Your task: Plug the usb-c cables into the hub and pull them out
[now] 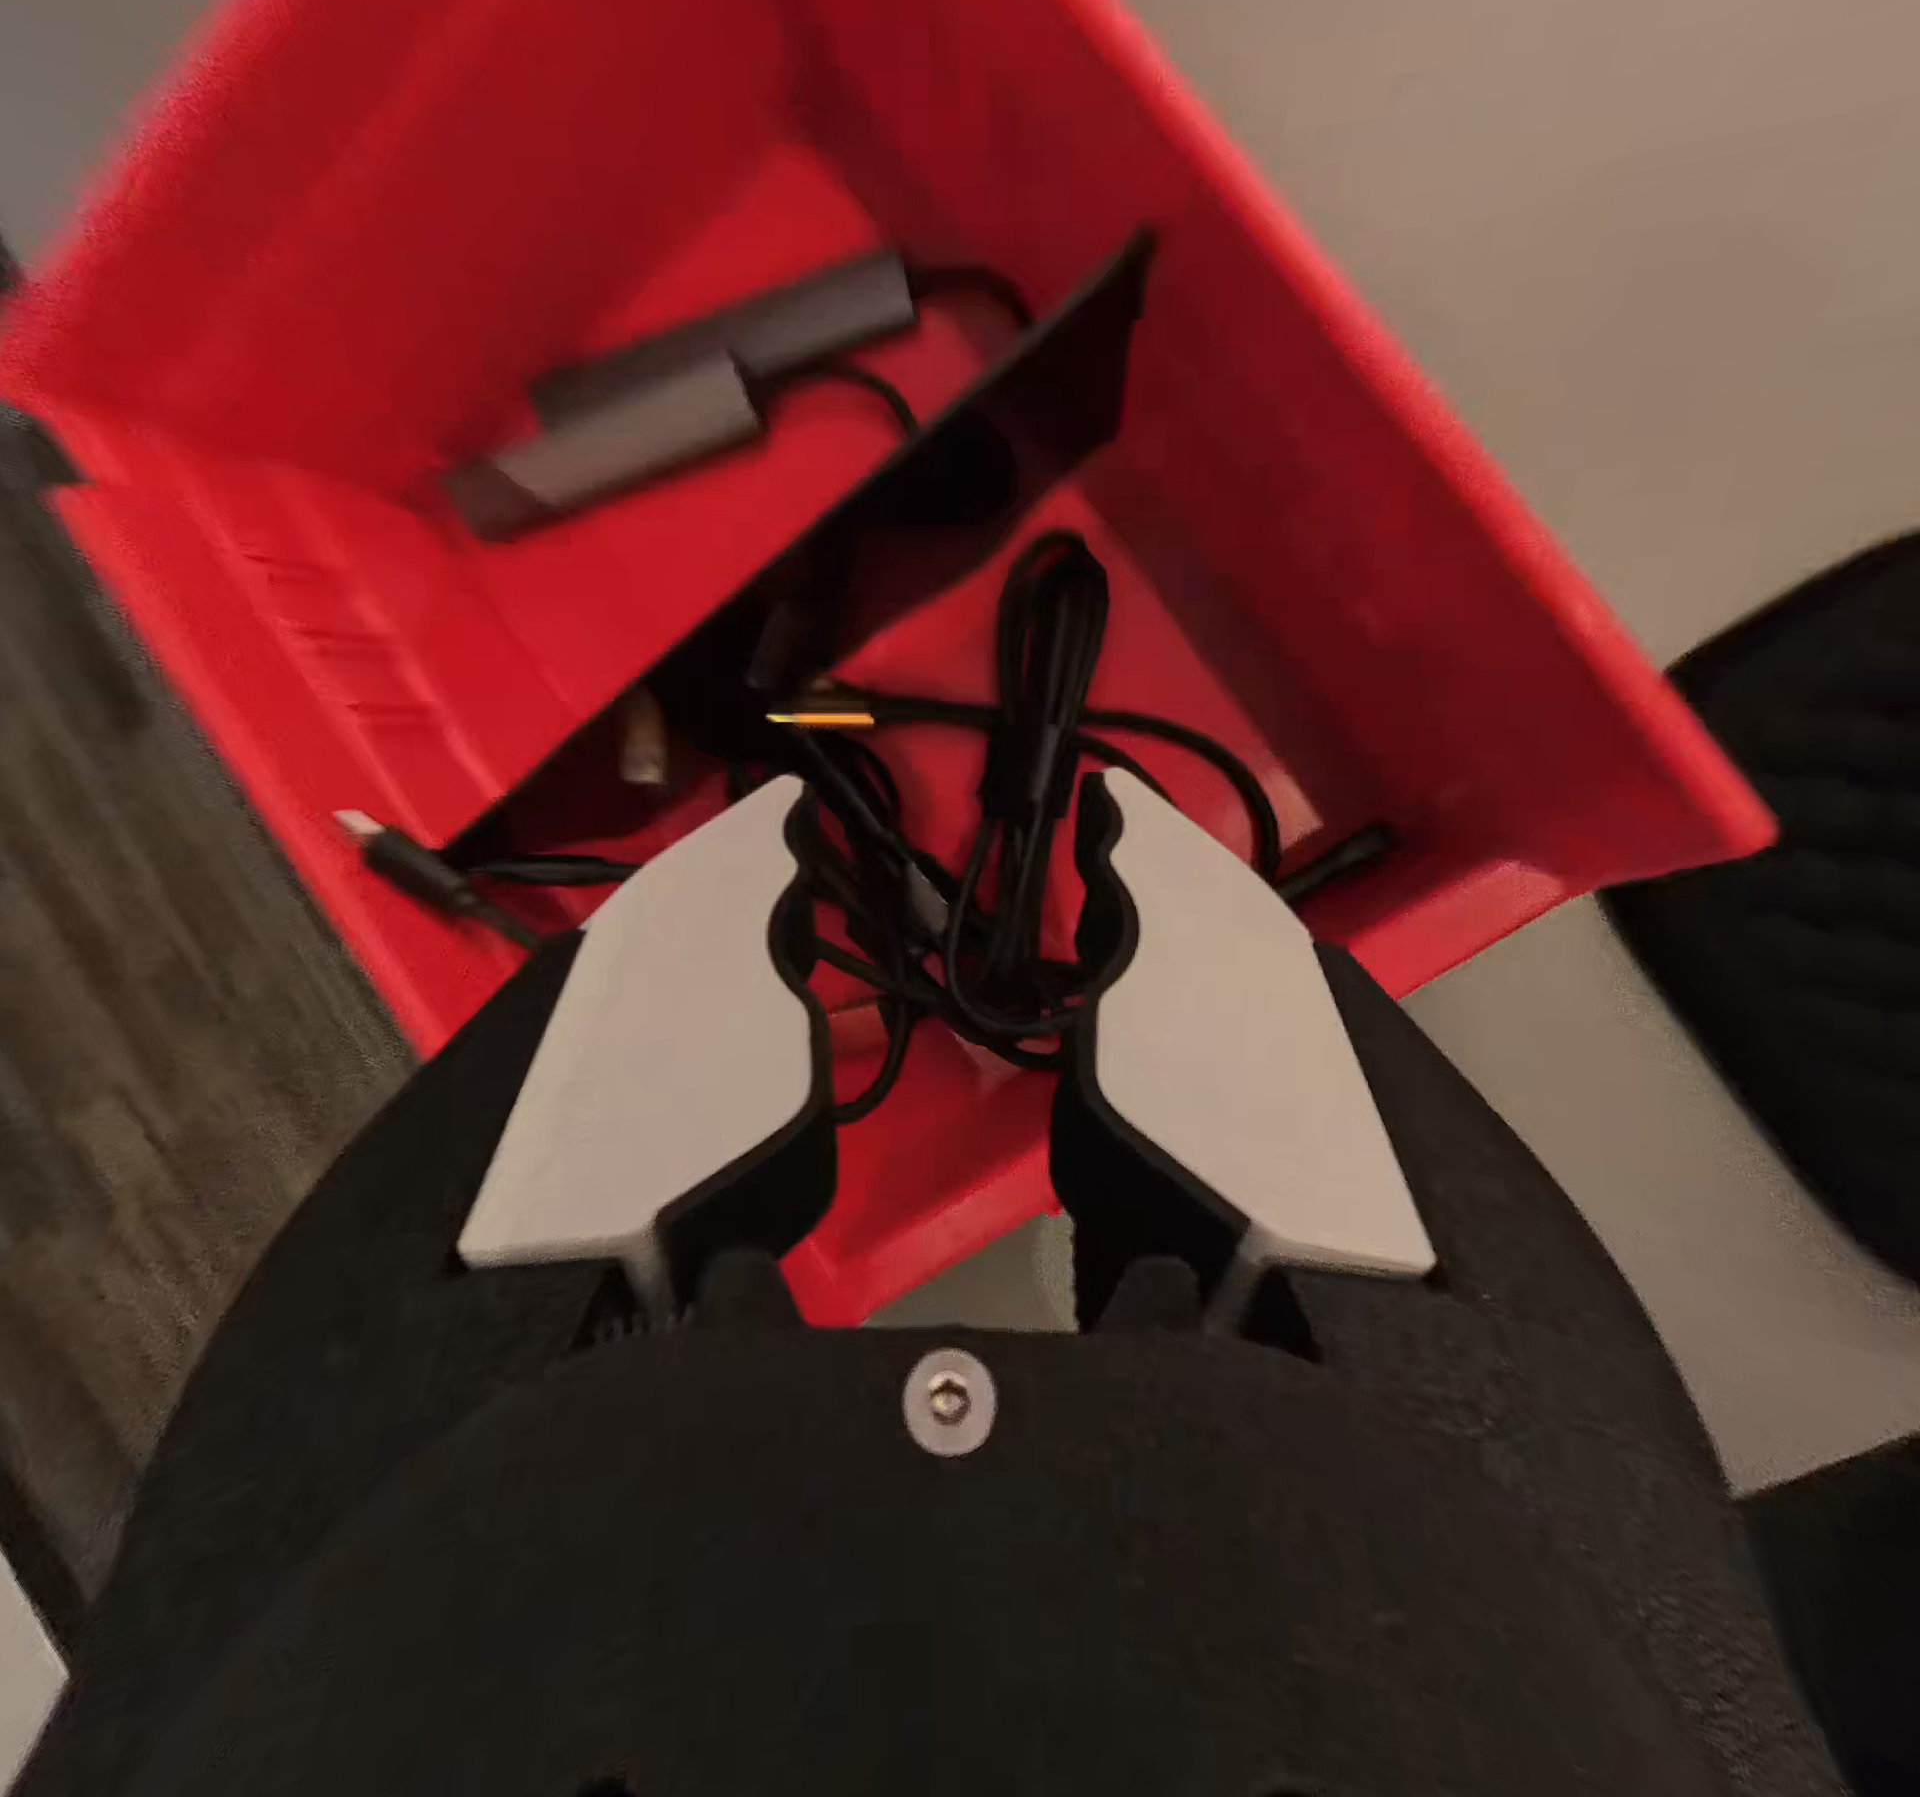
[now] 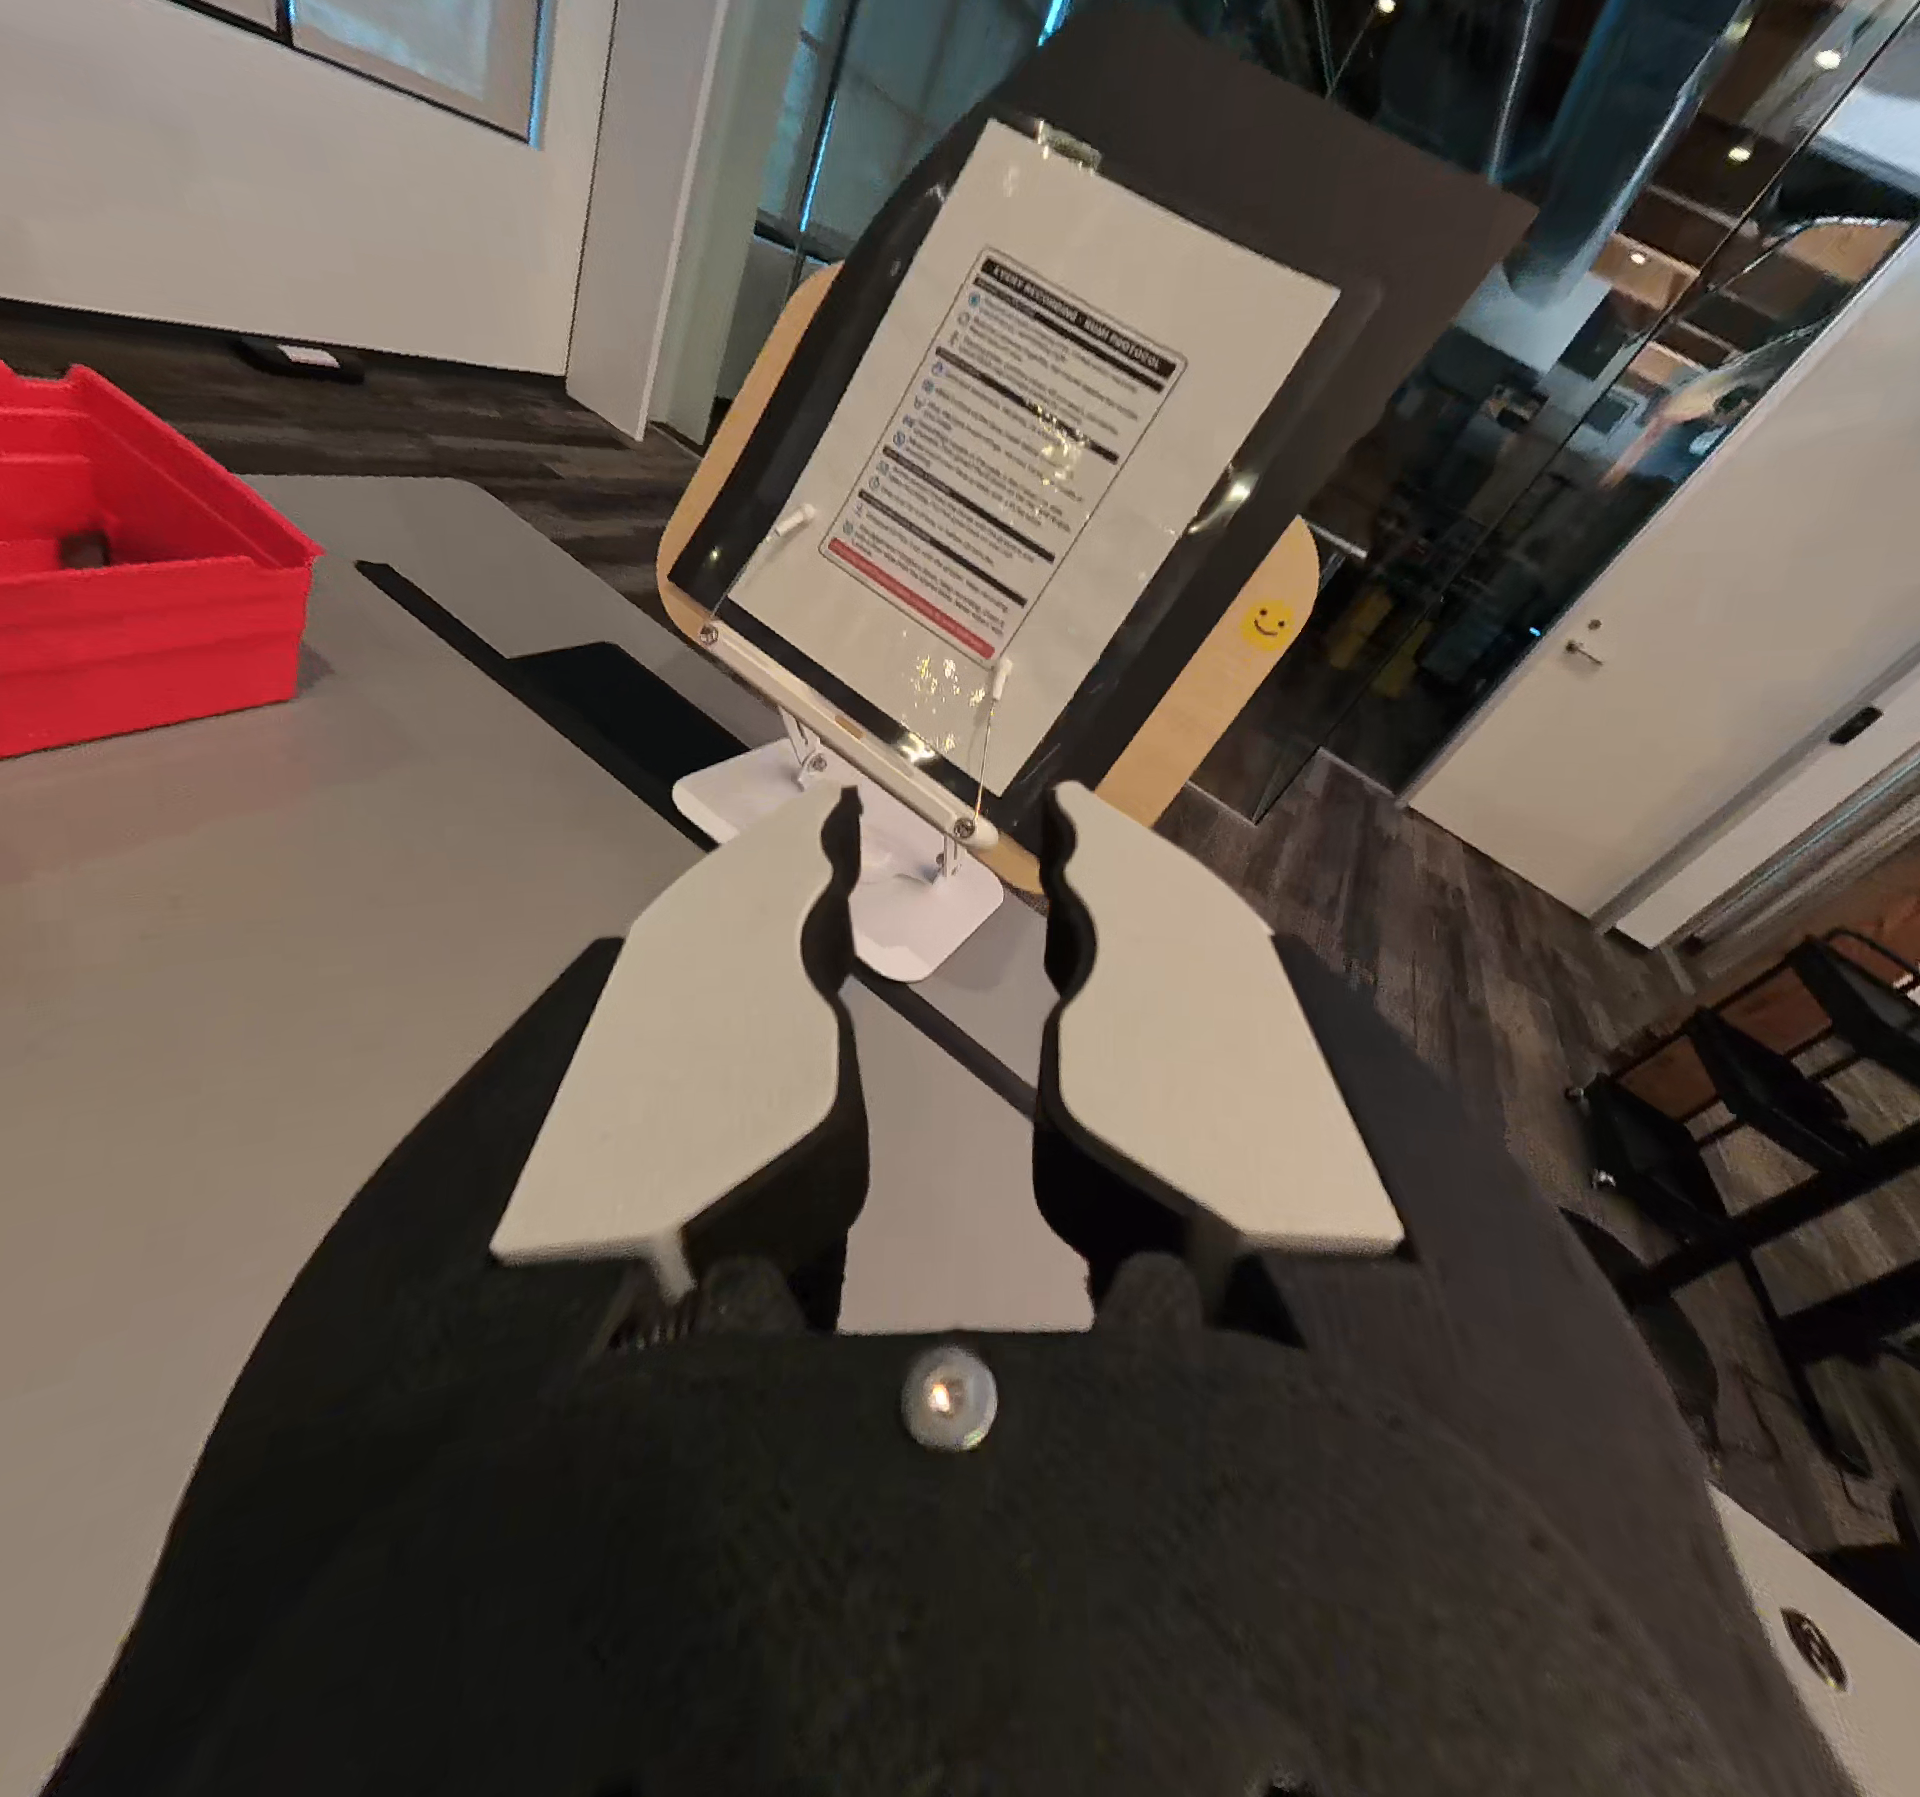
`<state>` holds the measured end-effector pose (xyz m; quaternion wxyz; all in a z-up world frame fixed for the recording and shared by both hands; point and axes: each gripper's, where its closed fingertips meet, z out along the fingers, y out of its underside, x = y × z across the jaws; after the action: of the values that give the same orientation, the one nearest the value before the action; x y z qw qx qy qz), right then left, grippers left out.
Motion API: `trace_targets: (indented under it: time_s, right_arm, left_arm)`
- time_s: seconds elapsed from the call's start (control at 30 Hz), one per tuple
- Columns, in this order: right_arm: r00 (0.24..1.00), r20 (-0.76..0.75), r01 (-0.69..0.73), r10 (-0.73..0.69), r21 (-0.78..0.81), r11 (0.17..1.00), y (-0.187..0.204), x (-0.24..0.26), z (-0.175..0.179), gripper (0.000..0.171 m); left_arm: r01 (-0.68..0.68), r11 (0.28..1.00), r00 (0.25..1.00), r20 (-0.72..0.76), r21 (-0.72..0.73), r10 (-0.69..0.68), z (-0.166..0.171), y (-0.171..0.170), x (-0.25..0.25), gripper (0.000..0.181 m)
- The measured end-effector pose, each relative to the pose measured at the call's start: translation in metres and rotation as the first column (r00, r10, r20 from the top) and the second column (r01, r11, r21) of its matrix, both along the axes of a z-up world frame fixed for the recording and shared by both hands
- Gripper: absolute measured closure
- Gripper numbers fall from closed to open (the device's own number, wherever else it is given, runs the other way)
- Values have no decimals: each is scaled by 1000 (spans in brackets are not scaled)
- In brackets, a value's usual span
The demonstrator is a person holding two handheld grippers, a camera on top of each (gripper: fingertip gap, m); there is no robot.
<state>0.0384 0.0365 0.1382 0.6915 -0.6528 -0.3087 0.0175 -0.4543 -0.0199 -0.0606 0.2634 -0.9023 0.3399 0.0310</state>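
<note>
My hubs (image 1: 681, 397), two dark grey bars lying side by side, sit on the floor of the red bin's (image 1: 1351, 521) far compartment, each with a black lead curling off its far end. A black divider (image 1: 997, 397) runs slantwise across the bin and parts them from the near compartment, where the USB-C cables (image 1: 997, 812) lie in a loose black tangle. One metal plug (image 1: 821, 717) catches the light just past the tangle; another connector (image 1: 358, 828) pokes out at the bin's left wall. The picture is blurred, so I cannot count the cables.

My left gripper (image 1: 945, 791) hangs over that tangle with its jaws spread and nothing between them. The bin's tall walls close in on both sides, leaving open room mainly from above. The bin stands on a pale tabletop (image 1: 1558, 189).

My right gripper (image 2: 951, 812) is well apart from the bin, jaws likewise spread and empty, over bare grey table (image 2: 260, 916) with plenty of free surface around it. Only this view shows a printed sheet (image 2: 1039, 417) on a white stand (image 2: 914, 926) at the table's far edge, a yellow smiley sticker (image 2: 1268, 623) on a wooden panel behind it, and the bin's corner (image 2: 135, 594) off to the left.
</note>
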Motion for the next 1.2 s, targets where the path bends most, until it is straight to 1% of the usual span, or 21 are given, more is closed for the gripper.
trace_targets:
  time_s: [0.1, 0.2, 0.27, 0.33, 0.47, 0.57, 0.63, 0.7, 0.83, 1.03, 1.2]
  right_arm:
    - [1000, 10, 22, -22, -21, 1000, 4, 6, -6, 137]
    - [1000, 10, 29, -28, -27, 999, 5, 9, -7, 137]
    - [999, 10, 31, -31, -31, 999, 7, 11, -8, 137]
    - [999, 11, 33, -33, -37, 999, 8, 12, -9, 137]
    - [999, 26, 36, -35, -55, 998, 11, 13, -14, 137]
    - [998, 37, 47, -45, -60, 997, 13, 14, -17, 137]
    - [998, 39, 49, -47, -66, 997, 14, 16, -18, 137]
    - [998, 39, 52, -49, -71, 996, 14, 17, -19, 137]
    - [998, 26, 58, -56, -61, 996, 13, 22, -15, 137]
    - [998, 7, 60, -60, -54, 997, 12, 28, -12, 137]
    - [998, -4, 55, -56, -55, 997, 10, 29, -11, 137]
  left_arm:
    - [9, 993, 998, -58, -119, -16, -32, 0, -9, 131]
    - [47, 983, 990, -126, -179, -70, -50, 1, -11, 133]
    - [50, 973, 986, -146, -226, -85, -60, 0, -11, 135]
    - [49, 964, 983, -157, -260, -92, -66, 0, -11, 136]
    - [56, 956, 981, -160, -288, -106, -73, -1, -7, 147]
    - [71, 940, 966, -212, -332, -148, -81, -7, -8, 158]
    - [75, 944, 958, -240, -323, -158, -79, -5, -10, 159]
    - [58, 947, 968, -213, -317, -131, -70, -3, -8, 160]
    - [38, 954, 995, -72, -297, -62, -37, -5, 0, 163]
    - [27, 989, 1000, 13, -146, -26, 32, -5, -2, 165]
    - [61, 998, 985, 164, -14, -58, 96, -3, 21, 165]
